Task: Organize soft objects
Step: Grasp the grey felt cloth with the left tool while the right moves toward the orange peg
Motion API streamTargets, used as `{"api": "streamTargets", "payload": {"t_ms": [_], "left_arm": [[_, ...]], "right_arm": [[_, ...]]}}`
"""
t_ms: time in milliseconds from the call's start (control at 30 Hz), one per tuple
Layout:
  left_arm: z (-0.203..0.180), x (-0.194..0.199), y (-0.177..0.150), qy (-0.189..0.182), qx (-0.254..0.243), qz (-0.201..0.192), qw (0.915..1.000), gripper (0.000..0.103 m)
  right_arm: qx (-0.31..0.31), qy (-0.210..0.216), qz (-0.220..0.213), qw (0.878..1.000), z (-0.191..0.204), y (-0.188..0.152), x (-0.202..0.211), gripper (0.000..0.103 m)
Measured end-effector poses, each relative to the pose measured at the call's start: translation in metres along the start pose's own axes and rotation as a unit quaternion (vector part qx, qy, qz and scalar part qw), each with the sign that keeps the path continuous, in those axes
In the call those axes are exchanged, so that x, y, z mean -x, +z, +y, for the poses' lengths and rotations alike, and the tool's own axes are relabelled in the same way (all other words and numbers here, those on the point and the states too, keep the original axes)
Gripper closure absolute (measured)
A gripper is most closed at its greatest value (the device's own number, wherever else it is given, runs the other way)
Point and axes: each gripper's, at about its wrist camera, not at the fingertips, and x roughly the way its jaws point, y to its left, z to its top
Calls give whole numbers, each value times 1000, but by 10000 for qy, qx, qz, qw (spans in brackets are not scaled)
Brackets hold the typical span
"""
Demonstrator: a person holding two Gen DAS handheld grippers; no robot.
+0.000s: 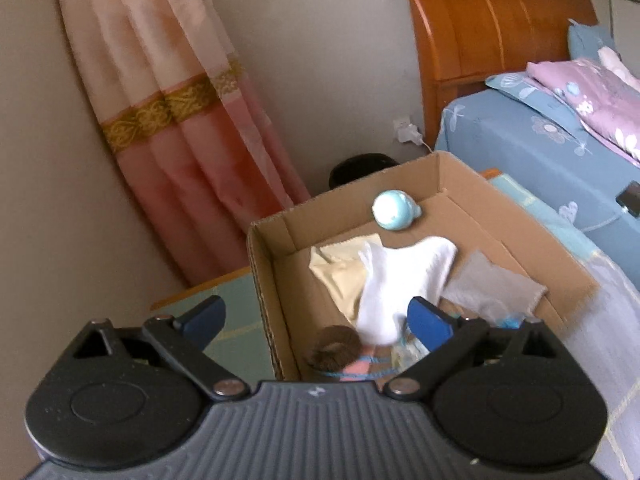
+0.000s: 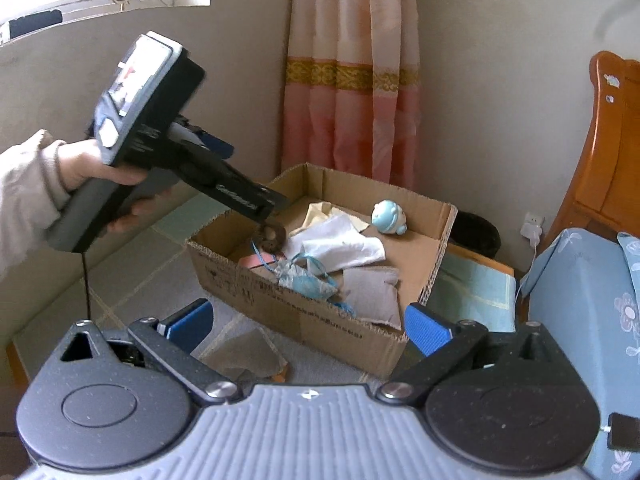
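Note:
An open cardboard box (image 1: 264,280) (image 2: 304,320) stands on a low table. Inside lie a white cloth (image 1: 404,276) (image 2: 340,246), a cream cloth (image 1: 340,276) (image 2: 320,210), a grey cloth (image 1: 492,284) (image 2: 372,288), a round light-blue plush toy (image 1: 396,210) (image 2: 388,218), a brown-haired doll (image 1: 336,348) (image 2: 272,238) and a blue-stringed bundle (image 2: 308,280). My left gripper (image 1: 316,320) is open above the box's near left wall; the white cloth looks blurred just in front of it. In the right wrist view the left gripper's body (image 2: 168,152) hangs over the box. My right gripper (image 2: 308,328) is open and empty in front of the box.
A pink curtain (image 1: 192,140) (image 2: 352,80) hangs behind the box. A bed with blue sheets (image 1: 540,148) (image 2: 592,304) and a wooden headboard (image 1: 492,32) is to the right. A black bin (image 1: 360,168) (image 2: 476,232) stands behind the box. A grey cloth (image 2: 244,356) lies on the table before the box.

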Motion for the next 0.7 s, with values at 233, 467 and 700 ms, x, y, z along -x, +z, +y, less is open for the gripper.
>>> {"api": "streamTargets", "payload": {"t_ms": [233,467,700], "left_arm": [[-5,43,-12,-11,61,-21,10000,6],[-18,86,-31,-93,136,-108,9998,6],[-43,93,-71,-467,281,-40,9985,5]], "right_arm": [[-472,-12,120,9988,7,-22,0,0],[-448,-463,45,9979,32,-53,7,0],[-728,-445,295,9959,38,-84,6,0]]}}
